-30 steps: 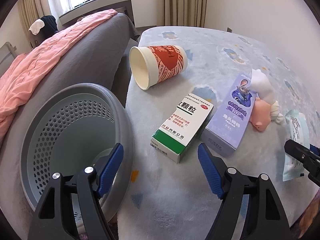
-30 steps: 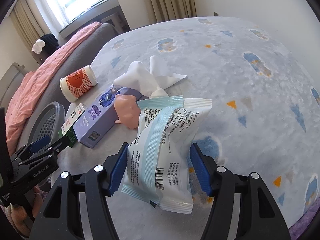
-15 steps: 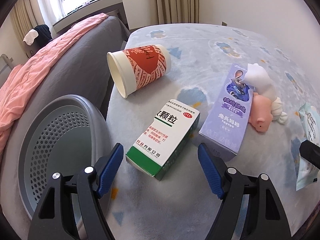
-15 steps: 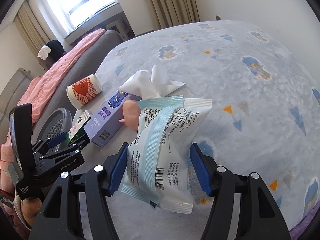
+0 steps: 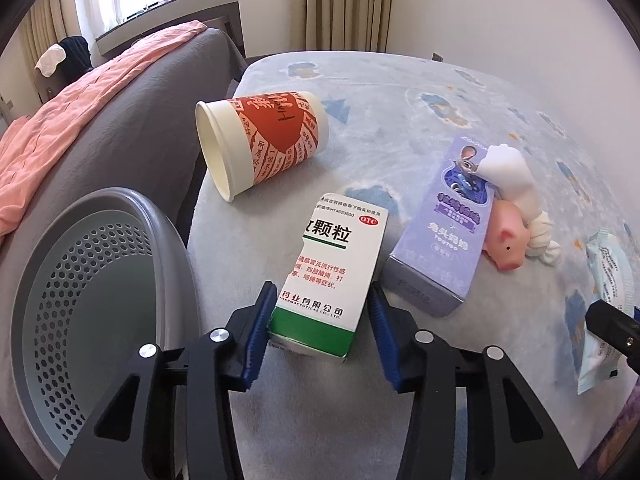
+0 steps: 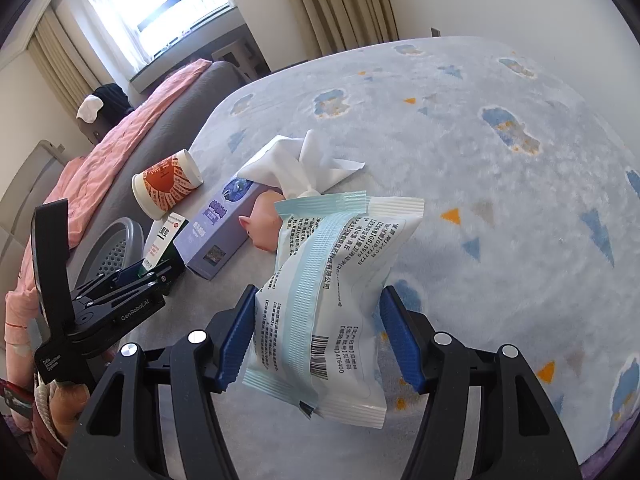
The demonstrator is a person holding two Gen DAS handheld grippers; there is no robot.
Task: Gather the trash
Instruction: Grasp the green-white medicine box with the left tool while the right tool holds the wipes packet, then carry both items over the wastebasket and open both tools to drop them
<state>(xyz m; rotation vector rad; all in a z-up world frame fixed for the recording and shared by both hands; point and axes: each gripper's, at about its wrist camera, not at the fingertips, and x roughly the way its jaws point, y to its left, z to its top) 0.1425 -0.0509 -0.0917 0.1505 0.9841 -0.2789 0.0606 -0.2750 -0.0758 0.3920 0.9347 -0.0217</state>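
Observation:
A white and green medicine box (image 5: 336, 256) lies on the pale blue patterned cover (image 5: 380, 92). My left gripper (image 5: 322, 308) is closing, and both blue pads touch the sides of the box's near end. In the right wrist view my right gripper (image 6: 318, 320) is shut on a white and light blue wipes pack (image 6: 332, 264), holding it up above the cover. A grey perforated basket (image 5: 120, 196) stands at the left, just beside my left gripper. The left gripper (image 6: 156, 270) also shows from the side in the right wrist view.
A red and white paper cup (image 5: 272, 140) lies on its side beyond the medicine box. To the right lie a purple carton (image 5: 444, 232), a pink pig toy (image 5: 506, 240) and a crumpled white tissue (image 5: 508, 176). A grey sofa with a pink blanket (image 5: 80, 92) is behind the basket.
My left gripper moved forward from over the basket's edge to the medicine box, and its jaws came in onto the box's sides. The right gripper kept the wipes pack and stayed put.

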